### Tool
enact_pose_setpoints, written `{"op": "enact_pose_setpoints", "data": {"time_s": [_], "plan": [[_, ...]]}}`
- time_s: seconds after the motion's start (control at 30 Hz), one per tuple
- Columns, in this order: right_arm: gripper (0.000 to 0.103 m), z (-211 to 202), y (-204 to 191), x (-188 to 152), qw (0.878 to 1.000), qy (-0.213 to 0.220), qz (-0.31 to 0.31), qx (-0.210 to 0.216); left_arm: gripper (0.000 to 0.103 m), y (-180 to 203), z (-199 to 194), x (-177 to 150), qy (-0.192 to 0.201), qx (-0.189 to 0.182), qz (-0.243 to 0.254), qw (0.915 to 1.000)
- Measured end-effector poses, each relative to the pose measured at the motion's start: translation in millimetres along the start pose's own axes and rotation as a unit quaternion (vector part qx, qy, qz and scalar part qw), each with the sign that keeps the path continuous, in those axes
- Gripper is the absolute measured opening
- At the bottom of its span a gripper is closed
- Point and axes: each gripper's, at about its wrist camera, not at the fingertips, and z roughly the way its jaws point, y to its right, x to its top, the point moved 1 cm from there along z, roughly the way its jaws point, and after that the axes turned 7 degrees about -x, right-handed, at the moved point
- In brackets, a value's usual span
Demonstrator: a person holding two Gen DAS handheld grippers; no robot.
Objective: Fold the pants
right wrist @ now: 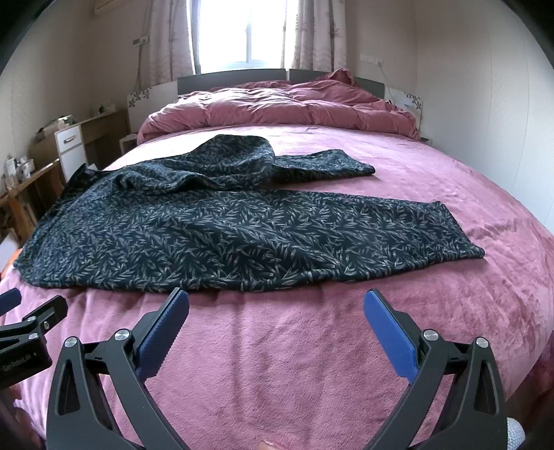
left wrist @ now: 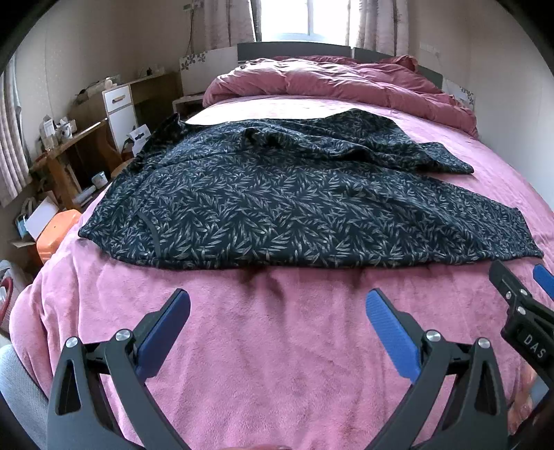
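Note:
Dark navy pants with a pale leaf print (left wrist: pixel 277 204) (right wrist: pixel 221 232) lie spread across the pink bed, waist to the left, legs running right. The near leg lies flat; the far leg is rumpled and bunched. My left gripper (left wrist: pixel 277 297) hovers open over bare blanket just short of the pants' near edge, nothing between its blue pads. My right gripper (right wrist: pixel 277 297) is likewise open, a little before the near leg. In the left wrist view the right gripper (left wrist: pixel 519 277) shows at the right edge; in the right wrist view, part of the left gripper (right wrist: pixel 24 311) shows at the left edge.
The bed is covered by a pink fleece blanket (left wrist: pixel 277 346), with a bunched pink duvet (left wrist: pixel 339 83) at the headboard. Left of the bed stand a cluttered wooden desk (left wrist: pixel 69 152), a white cabinet (left wrist: pixel 119 110) and an orange box (left wrist: pixel 57 232). A bright window (right wrist: pixel 242 31) is behind.

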Motion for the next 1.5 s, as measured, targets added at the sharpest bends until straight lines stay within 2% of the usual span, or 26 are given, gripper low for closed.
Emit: {"op": "enact_pose_setpoints", "data": {"time_s": [1.3,1.5], "plan": [[0.1,1.5,-0.3,-0.3,1.0,-0.007,0.004,0.003,0.101,-2.2,4.5,-3.9,-0.012,-0.004,-0.006,0.9999],[0.1,0.4,1.0,-0.2,1.0,-0.005,0.011,0.001,0.101,-8.2,8.5,-3.8,-0.02,-0.026,-0.02,0.9993]]}}
